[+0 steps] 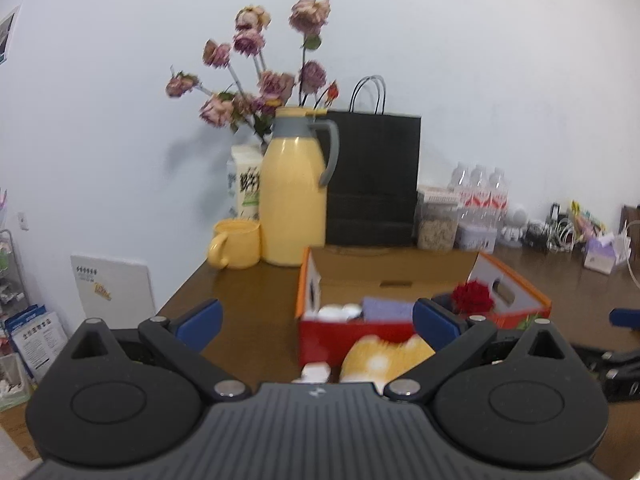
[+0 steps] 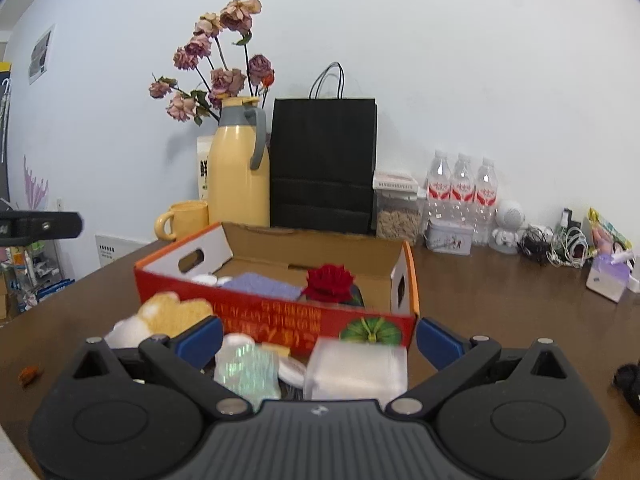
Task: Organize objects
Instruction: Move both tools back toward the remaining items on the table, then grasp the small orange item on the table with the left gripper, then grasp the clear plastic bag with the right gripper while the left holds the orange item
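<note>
An open red and orange cardboard box [image 2: 280,322] stands on the brown table; it also shows in the left wrist view [image 1: 348,340]. Inside lie a red rose [image 2: 330,278], a purple sponge [image 2: 264,285] and white round items [image 2: 206,279]. In front of the box lie a yellow and white plush toy [image 2: 168,314], an iridescent packet [image 2: 248,372] and a clear plastic packet [image 2: 356,370]. My right gripper [image 2: 319,340] is open above these packets. My left gripper [image 1: 318,322] is open above the plush toy [image 1: 384,358], near the box's front wall.
At the back stand a yellow thermos [image 2: 238,178], a yellow mug [image 2: 184,220], dried flowers [image 2: 216,68], a black paper bag [image 2: 324,164], a snack jar [image 2: 398,210], water bottles [image 2: 462,188], a tin [image 2: 448,238] and tangled cables [image 2: 560,244]. The table's left edge drops off near shelves [image 1: 16,280].
</note>
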### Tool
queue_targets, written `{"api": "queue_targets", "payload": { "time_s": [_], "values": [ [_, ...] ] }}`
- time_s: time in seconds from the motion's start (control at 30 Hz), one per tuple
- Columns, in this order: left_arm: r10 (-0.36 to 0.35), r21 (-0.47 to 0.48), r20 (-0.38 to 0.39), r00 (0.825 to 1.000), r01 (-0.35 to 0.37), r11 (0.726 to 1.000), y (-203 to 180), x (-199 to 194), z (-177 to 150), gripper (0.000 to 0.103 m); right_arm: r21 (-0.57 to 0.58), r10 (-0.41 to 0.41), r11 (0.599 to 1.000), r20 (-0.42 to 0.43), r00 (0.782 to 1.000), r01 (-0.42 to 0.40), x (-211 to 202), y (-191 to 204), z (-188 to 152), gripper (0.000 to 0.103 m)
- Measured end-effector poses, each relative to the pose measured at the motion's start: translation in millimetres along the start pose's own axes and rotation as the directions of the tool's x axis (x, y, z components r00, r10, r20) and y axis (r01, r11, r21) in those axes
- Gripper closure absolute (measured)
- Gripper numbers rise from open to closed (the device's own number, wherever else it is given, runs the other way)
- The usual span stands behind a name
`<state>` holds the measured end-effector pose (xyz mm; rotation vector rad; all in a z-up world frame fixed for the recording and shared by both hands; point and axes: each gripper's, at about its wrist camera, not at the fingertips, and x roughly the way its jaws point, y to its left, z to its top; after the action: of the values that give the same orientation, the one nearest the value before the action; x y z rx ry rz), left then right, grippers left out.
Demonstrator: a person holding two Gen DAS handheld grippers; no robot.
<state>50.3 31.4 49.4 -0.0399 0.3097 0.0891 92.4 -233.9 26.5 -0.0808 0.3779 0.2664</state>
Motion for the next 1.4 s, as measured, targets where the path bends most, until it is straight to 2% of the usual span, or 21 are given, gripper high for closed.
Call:
{"api": "queue_targets", "payload": {
  "time_s": [0.2, 0.43, 0.5, 0.6, 0.67, 0.83, 0.9, 0.93, 0.97, 1.0, 1.03, 1.07, 1.4],
  "values": [
    [0.031, -0.011, -0.11, 0.993, -0.032, 0.999, 25, -5, -34, 0.0, 0.021, 0.0, 1.0, -0.056, 0.998, 0.002, -7, -3, -21, 0.0],
    [0.047, -0.006, -0.233, 0.971, -0.05, 0.999, 41, -3, -72, 0.0, 0.028, 0.006, 1.0, -0.099, 0.995, -0.004, -8, -1, -39, 0.0],
    [0.046, -0.001, -0.253, 0.966, -0.048, 0.999, 42, 0, -79, 0.004, 0.026, 0.009, 1.0, -0.11, 0.994, -0.006, -7, 1, -42, 0.0],
    [0.041, 0.003, -0.278, 0.96, -0.041, 0.999, 42, 2, -85, 0.012, 0.024, 0.014, 1.0, -0.128, 0.992, -0.011, -5, 2, -46, 0.0],
    [0.04, 0.003, -0.292, 0.955, -0.041, 0.999, 41, 3, -88, 0.025, 0.023, 0.016, 1.0, -0.139, 0.99, -0.013, -3, 4, -49, 0.0],
    [0.067, -0.013, -0.33, 0.942, -0.075, 0.997, 45, 5, -95, 0.034, 0.02, 0.029, 0.999, -0.16, 0.987, -0.026, -1, 6, -55, 0.0],
    [0.08, -0.013, -0.323, 0.943, -0.089, 0.996, 47, 3, -98, 0.037, 0.02, 0.034, 0.999, -0.166, 0.986, -0.031, 0, 7, -57, 0.0],
    [0.084, -0.014, -0.318, 0.944, -0.093, 0.996, 48, 2, -99, 0.044, 0.02, 0.035, 0.999, -0.168, 0.985, -0.032, 1, 8, -57, 0.0],
    [0.086, -0.018, -0.314, 0.945, -0.096, 0.995, 49, 0, -99, 0.058, 0.02, 0.036, 0.999, -0.171, 0.985, -0.033, 2, 8, -57, 0.0],
    [0.085, -0.024, -0.31, 0.947, -0.097, 0.995, 51, 0, -98, 0.068, 0.019, 0.037, 0.999, -0.174, 0.984, -0.034, 3, 9, -58, 0.0],
    [0.079, -0.032, -0.309, 0.948, -0.093, 0.995, 54, -1, -97, 0.085, 0.018, 0.038, 0.999, -0.176, 0.984, -0.036, 4, 9, -58, 0.0],
    [0.068, -0.043, -0.311, 0.948, -0.086, 0.995, 55, -1, -97, 0.089, 0.018, 0.04, 0.999, -0.178, 0.983, -0.038, 4, 10, -58, 0.0],
    [0.033, -0.058, -0.274, 0.961, -0.051, 0.997, 52, 2, -91, 0.09, 0.008, 0.054, 0.999, -0.184, 0.982, -0.053, 14, 16, -58, 0.0]
  ]
}}
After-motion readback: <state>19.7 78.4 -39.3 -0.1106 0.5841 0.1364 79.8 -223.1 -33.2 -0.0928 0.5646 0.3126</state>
